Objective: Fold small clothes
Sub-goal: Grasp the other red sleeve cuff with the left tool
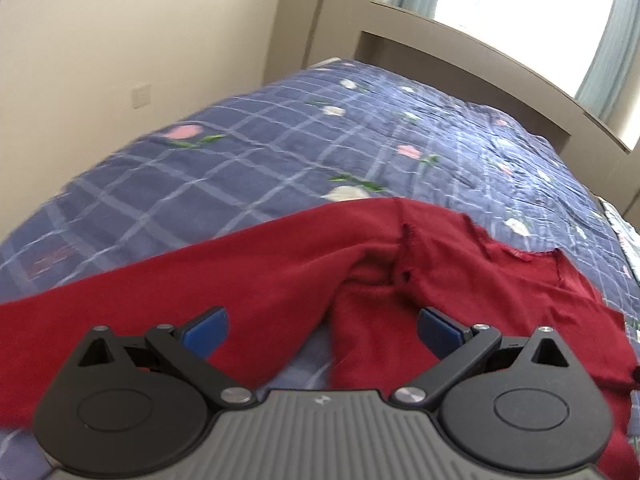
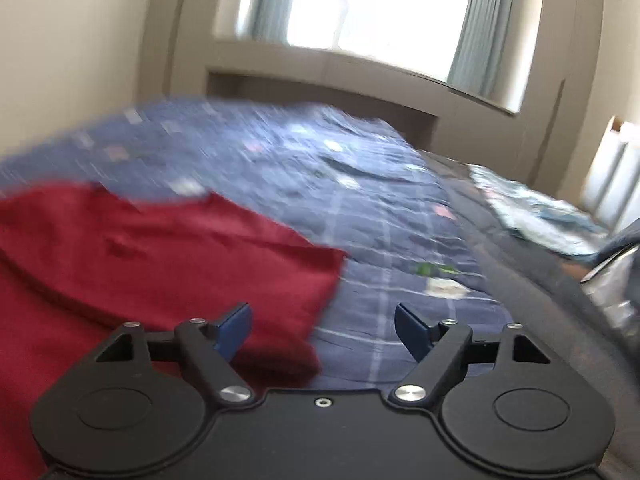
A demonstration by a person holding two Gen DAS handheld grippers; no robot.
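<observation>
Red garment (image 1: 280, 264) lies spread w/ creases on a blue plaid quilt (image 1: 260, 152) w/ flower print, near edge of the bed. Left gripper (image 1: 322, 330) hovers just above it, jaws wide apart, holding nothing. Right gripper (image 2: 323, 330), also wide open & empty, sits over the garment's (image 2: 152, 256) right edge; this view is blurred. Far side: headboard (image 1: 460, 60) & bright window (image 2: 392, 4).

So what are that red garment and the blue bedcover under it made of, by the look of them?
The red garment looks like a soft matte knit, perhaps cotton jersey: it drapes in limp folds and one seam edge is frayed. The blue bedcover looks like a woven, quilted cotton with a printed check and flowers: stitched lines pucker its surface. Neither fibre can be told for sure from these pictures.
</observation>
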